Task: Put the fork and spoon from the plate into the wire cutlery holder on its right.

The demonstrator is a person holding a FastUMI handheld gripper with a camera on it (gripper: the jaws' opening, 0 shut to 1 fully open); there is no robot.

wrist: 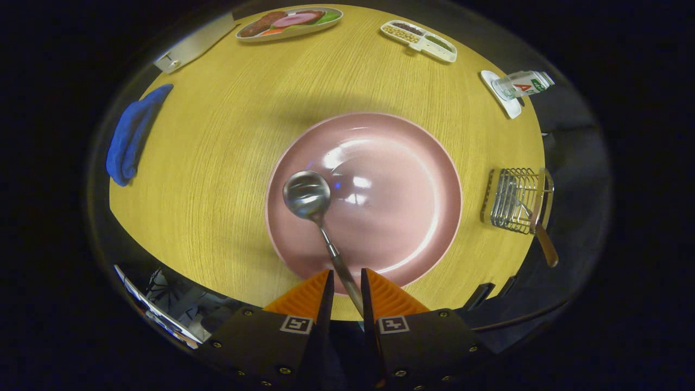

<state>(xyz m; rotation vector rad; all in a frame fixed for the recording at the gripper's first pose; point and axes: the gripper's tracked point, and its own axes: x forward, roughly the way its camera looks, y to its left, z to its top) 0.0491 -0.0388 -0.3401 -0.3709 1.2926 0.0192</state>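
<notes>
Round yellow wood-grain tabletop (217,179), fine lines running across it — softly shadowed toward the middle. Crumpled blue cloth (133,136) at one edge. At the far rim, an oval platter of meat and vegetables (289,23), a white divided tray of beans (419,39), a tipped clear bottle (524,84). Beyond, darkness — dim clutter below the near rim.

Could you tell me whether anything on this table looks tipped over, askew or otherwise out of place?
The bottle beyond the wire cutlery holder lies tipped on its side over a small white dish. The spoon sits between the gripper fingers, over the pink plate.
</notes>
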